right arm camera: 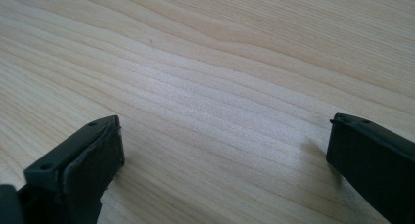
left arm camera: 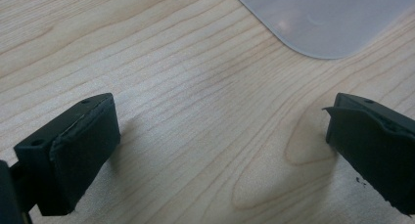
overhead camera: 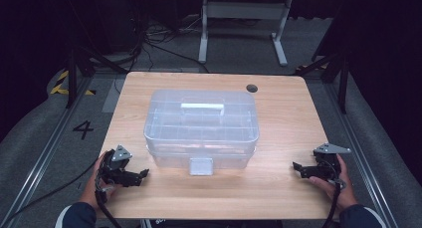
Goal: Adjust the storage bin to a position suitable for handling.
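Observation:
A clear plastic storage box [overhead camera: 201,128] with a white handle [overhead camera: 201,107] on its lid and a front latch [overhead camera: 201,166] stands in the middle of the wooden table [overhead camera: 283,123]. My left gripper [overhead camera: 142,174] rests low at the table's front left, open, jaws pointing toward the box. A rounded corner of the box [left arm camera: 323,18] appears at the top of the left gripper view, beyond the open left gripper [left arm camera: 220,150]. My right gripper [overhead camera: 297,168] sits at the front right, open over bare wood, as the right gripper [right arm camera: 222,165] view confirms.
A dark round grommet hole [overhead camera: 252,88] marks the table's far right. Beyond the table stand a white desk frame [overhead camera: 244,24] and cables on grey floor. Black rails run along both sides. Bare wood lies to either side of the box.

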Demonstrator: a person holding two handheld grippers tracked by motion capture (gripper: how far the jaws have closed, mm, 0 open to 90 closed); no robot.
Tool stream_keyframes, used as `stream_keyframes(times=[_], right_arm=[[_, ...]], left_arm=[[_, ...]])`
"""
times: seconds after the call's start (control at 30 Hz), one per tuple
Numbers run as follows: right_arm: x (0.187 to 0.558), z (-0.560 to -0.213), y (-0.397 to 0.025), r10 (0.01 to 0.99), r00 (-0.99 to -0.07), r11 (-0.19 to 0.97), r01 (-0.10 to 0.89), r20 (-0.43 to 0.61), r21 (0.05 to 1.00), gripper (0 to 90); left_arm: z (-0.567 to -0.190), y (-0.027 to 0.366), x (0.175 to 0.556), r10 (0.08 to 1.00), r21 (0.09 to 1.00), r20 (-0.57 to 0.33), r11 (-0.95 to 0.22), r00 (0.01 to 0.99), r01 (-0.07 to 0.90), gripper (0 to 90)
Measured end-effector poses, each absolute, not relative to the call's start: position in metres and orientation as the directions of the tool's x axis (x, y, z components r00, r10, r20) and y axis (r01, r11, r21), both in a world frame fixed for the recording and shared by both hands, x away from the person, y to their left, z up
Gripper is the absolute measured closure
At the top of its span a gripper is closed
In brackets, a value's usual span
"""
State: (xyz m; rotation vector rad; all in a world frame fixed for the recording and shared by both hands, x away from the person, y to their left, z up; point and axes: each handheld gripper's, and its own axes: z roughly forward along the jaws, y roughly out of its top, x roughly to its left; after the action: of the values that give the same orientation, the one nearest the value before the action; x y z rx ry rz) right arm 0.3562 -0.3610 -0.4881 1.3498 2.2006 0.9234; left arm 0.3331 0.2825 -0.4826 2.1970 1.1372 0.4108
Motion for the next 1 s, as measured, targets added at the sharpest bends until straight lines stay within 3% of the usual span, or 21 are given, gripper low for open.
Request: stream_keyframes(times=[0.33, 0.47, 0.6, 1.0], right_arm=[[0.357, -0.488, -0.361, 0.883, -0.47, 0.328, 0.624, 0.006, 0.71, 1.1], [0.356, -0.487, -0.361, 0.878, -0.478, 0.331, 0.618, 0.007, 0.713, 6.2], [0.355, -0.484, -0.362, 0.868, -0.496, 0.334, 0.604, 0.013, 0.724, 19.2], [0.35, -0.463, -0.36, 0.846, -0.533, 0.336, 0.54, 0.005, 0.772, 23.5]], left_arm=[[-0.483, 0.285, 0.328, 0.814, 0.658, -0.002, -0.437, 0.581, 0.614, 0.4], [-0.483, 0.285, 0.326, 0.815, 0.655, -0.007, -0.434, 0.579, 0.619, 0.5], [-0.482, 0.285, 0.326, 0.815, 0.654, -0.005, -0.436, 0.58, 0.618, 0.5], [-0.482, 0.286, 0.326, 0.813, 0.655, 0.0, -0.439, 0.582, 0.615, 0.8]])
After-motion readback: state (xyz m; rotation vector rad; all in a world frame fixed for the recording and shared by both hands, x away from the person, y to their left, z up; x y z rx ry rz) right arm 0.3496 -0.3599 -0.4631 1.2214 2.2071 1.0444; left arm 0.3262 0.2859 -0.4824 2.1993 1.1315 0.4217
